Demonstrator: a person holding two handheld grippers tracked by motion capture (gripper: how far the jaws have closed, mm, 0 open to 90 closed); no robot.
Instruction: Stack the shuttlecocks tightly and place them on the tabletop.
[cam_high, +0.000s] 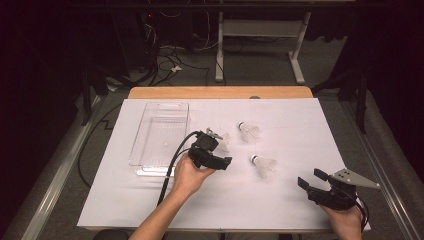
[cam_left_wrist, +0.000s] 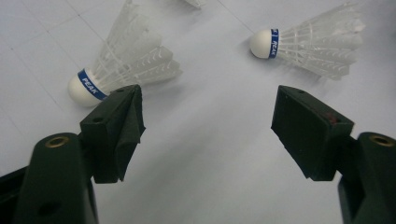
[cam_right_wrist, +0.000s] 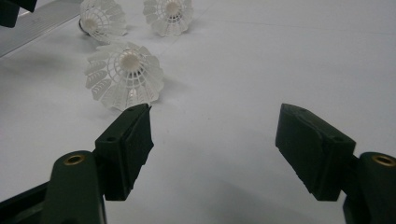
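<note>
Hovering low over the middle of the desk (cam_high: 150, 210), the left tool (cam_left_wrist: 208, 112) has its jaws spread wide with nothing between them. In the left gripper view one shuttlecock (cam_left_wrist: 123, 65) lies on its side just beyond the left-hand jaw, its white cork and blue band close to the jaw tip and its skirt pointing away. A second shuttlecock (cam_left_wrist: 310, 42) lies farther off beyond the other jaw, cork turned toward the first. From the high view, the left tool (cam_high: 220, 150) sits just beside the nearest shuttlecock (cam_high: 223, 140), which is partly hidden behind it.

A clear plastic tray (cam_high: 145, 135) rests toward the far left part of the desk, just left of the left hand (cam_high: 189, 175).

The other two shuttlecocks lie to the right of the left tool: one (cam_high: 248, 131) nearer the far edge, one (cam_high: 264, 165) closer to the middle.

The right tool (cam_high: 310, 179) is held near the desk's near right corner, well apart from the shuttlecocks, jaws likewise wide open and empty. In the right gripper view its jaws (cam_right_wrist: 215, 140) frame bare white desk, with the closest shuttlecock (cam_right_wrist: 124, 74) showing its open skirt just beyond the left-hand jaw and two more (cam_right_wrist: 102, 19) (cam_right_wrist: 169, 15) behind it.
</note>
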